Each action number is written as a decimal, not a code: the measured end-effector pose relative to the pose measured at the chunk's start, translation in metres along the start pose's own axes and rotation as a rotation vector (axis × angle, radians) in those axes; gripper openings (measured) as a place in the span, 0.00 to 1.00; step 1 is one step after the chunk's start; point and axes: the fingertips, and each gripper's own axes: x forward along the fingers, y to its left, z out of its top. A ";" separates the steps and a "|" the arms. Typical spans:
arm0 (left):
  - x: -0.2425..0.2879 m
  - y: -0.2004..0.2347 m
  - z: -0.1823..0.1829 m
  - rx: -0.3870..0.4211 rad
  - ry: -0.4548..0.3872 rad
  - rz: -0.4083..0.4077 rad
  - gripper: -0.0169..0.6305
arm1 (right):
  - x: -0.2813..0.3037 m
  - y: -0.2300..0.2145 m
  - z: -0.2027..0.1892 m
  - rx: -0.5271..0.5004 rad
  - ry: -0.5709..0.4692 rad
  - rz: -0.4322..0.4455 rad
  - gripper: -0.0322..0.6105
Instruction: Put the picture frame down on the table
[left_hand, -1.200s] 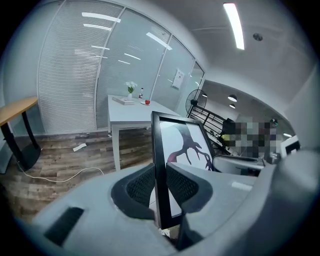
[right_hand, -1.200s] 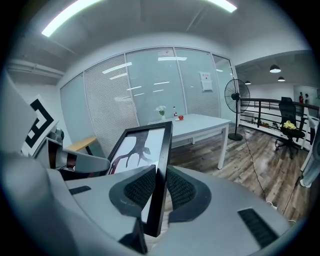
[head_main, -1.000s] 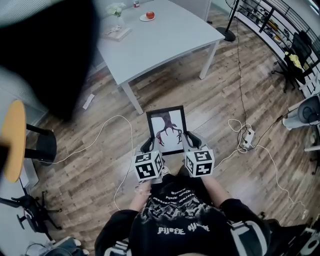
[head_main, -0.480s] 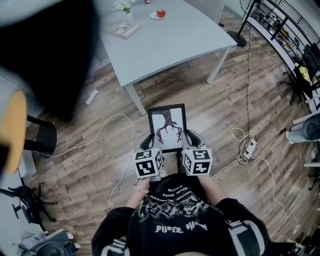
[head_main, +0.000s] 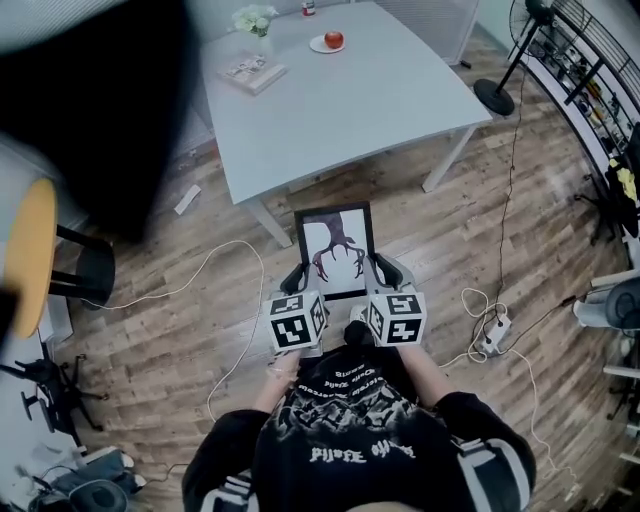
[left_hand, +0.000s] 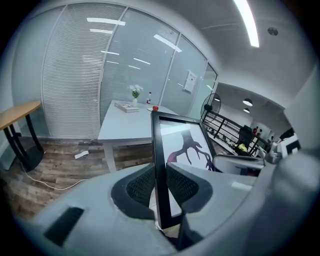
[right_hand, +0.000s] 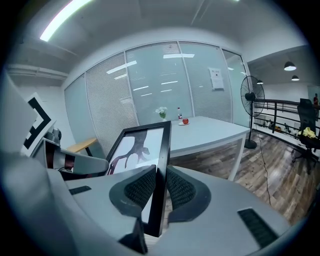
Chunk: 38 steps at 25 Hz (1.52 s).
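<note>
A black picture frame (head_main: 335, 250) with a dark tree print on white is held in the air over the wood floor, just short of the grey table (head_main: 370, 90). My left gripper (head_main: 294, 279) is shut on its left edge, and my right gripper (head_main: 381, 272) is shut on its right edge. In the left gripper view the frame's edge (left_hand: 161, 170) stands clamped between the two ribbed pads. The right gripper view shows the frame (right_hand: 158, 170) pinched the same way, with the table (right_hand: 215, 131) behind it.
On the table's far end lie a book (head_main: 252, 72), a small flower vase (head_main: 255, 20) and a plate with a red apple (head_main: 333, 41). A round yellow side table (head_main: 25, 270) stands at left. White cables (head_main: 215, 265) and a power strip (head_main: 497, 332) lie on the floor.
The frame and both grippers have come closer to the table, which now fills more of the head view. Both grips hold unchanged.
</note>
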 end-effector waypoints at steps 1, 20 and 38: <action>0.008 -0.004 0.005 -0.002 0.000 0.006 0.15 | 0.006 -0.008 0.005 -0.001 0.001 0.006 0.16; 0.105 -0.061 0.063 -0.014 0.008 0.022 0.15 | 0.064 -0.111 0.054 0.010 0.008 0.036 0.16; 0.215 -0.010 0.171 0.052 0.030 -0.096 0.15 | 0.185 -0.126 0.128 0.056 -0.023 -0.095 0.16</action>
